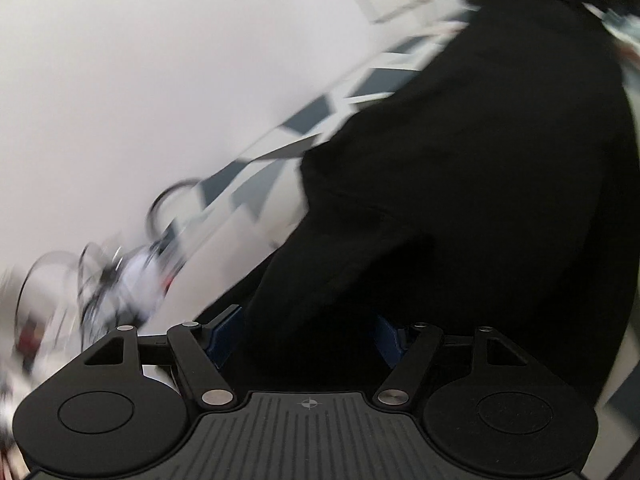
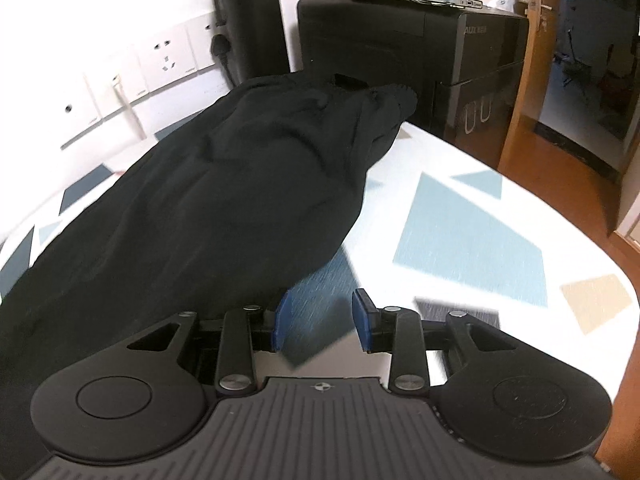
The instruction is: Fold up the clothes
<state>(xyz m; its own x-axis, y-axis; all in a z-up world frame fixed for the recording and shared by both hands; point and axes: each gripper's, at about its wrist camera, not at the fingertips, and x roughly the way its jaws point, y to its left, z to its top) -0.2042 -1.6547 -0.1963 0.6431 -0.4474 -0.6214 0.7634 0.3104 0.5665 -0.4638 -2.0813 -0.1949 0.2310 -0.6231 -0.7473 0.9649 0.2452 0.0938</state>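
A crumpled black fabric garment [image 2: 224,184] is spread on the white table with blue geometric patches [image 2: 472,216]. The right gripper [image 2: 322,322] is parted around bare table beside it. The left gripper [image 1: 308,336] is spread wide, black cloth seen between its blue pads, grip unclear

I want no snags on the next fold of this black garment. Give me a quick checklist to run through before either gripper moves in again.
1. Right gripper jaws free of cloth: ok, only tablecloth shows between them.
2. Left gripper jaws free of cloth: cannot tell, black garment fills the gap.
3. Garment fully on table: cannot tell.
4. Bare table beside the garment: ok.
5. Left view sharp: not ok, blurred.
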